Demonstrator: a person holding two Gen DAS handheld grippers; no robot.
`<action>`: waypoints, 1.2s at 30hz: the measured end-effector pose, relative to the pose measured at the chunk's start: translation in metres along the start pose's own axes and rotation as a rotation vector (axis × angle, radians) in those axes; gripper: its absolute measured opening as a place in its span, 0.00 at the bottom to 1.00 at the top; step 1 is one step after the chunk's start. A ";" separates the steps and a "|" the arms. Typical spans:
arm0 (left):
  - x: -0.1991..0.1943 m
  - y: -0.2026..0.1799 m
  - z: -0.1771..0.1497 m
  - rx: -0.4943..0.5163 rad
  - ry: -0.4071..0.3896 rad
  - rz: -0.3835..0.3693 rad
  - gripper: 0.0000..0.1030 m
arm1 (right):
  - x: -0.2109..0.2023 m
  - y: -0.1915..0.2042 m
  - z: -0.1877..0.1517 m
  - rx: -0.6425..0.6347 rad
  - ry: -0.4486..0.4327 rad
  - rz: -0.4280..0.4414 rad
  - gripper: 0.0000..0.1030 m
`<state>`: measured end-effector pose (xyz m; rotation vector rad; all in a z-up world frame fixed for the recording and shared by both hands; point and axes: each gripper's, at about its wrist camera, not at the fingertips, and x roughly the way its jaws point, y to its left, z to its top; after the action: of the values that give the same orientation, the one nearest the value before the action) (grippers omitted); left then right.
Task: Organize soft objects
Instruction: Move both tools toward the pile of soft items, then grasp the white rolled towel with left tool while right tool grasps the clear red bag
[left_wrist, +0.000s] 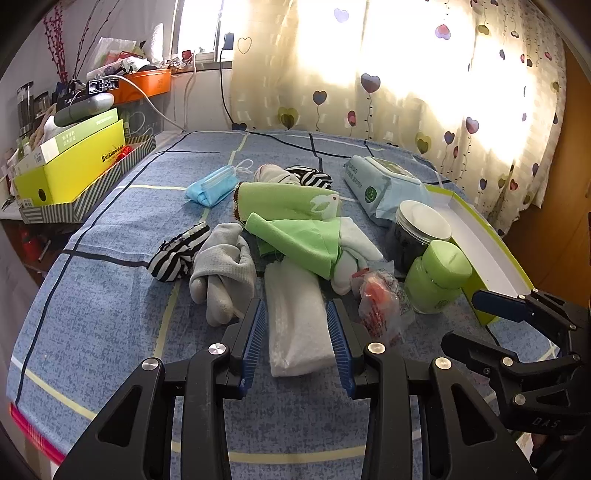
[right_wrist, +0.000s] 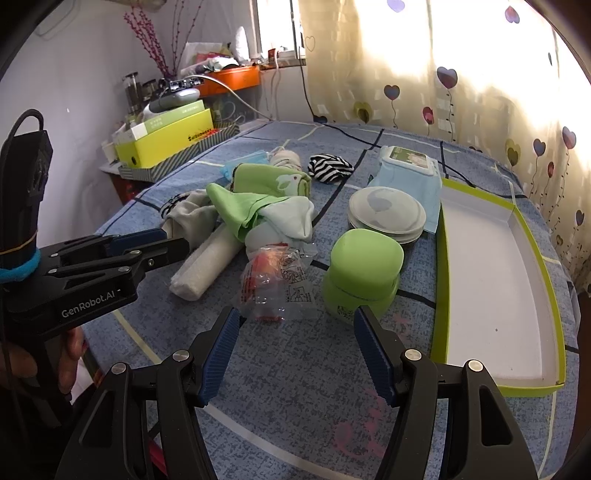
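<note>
A blue patterned bedspread (left_wrist: 110, 302) carries everything in front of me. At its right edge lies a shallow lime-green tray (right_wrist: 498, 291) with a white floor. Mid-bed, the soft things sit in a heap: a green cloth (left_wrist: 295, 236) draped over a pale one, a grey sock (left_wrist: 225, 273) touching a striped sock (left_wrist: 177, 254), a blue face mask (left_wrist: 212, 186) farther back. A white folded towel (left_wrist: 299, 325) (wrapped in clear plastic) lies nearest me, and my left gripper (left_wrist: 297, 332) has its 2 fingers spread on either side of it, not pinching. My right gripper (right_wrist: 295, 350) is spread wide over bare bedspread, just short of a green jar (right_wrist: 362, 273) and a crinkled plastic packet (right_wrist: 275, 284).
</note>
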<state>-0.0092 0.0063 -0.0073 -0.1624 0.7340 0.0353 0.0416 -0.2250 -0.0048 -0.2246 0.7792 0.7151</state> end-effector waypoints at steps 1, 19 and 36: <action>0.000 0.000 0.000 -0.001 0.001 0.000 0.36 | 0.000 0.000 0.000 0.000 -0.001 0.003 0.63; -0.004 0.013 -0.001 -0.024 -0.011 -0.041 0.36 | 0.007 0.011 0.006 -0.026 0.001 0.046 0.71; 0.007 0.022 -0.001 -0.030 0.020 -0.103 0.36 | 0.031 0.022 0.016 -0.052 0.032 0.057 0.54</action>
<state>-0.0064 0.0274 -0.0155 -0.2293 0.7440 -0.0530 0.0508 -0.1860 -0.0137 -0.2621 0.8006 0.7876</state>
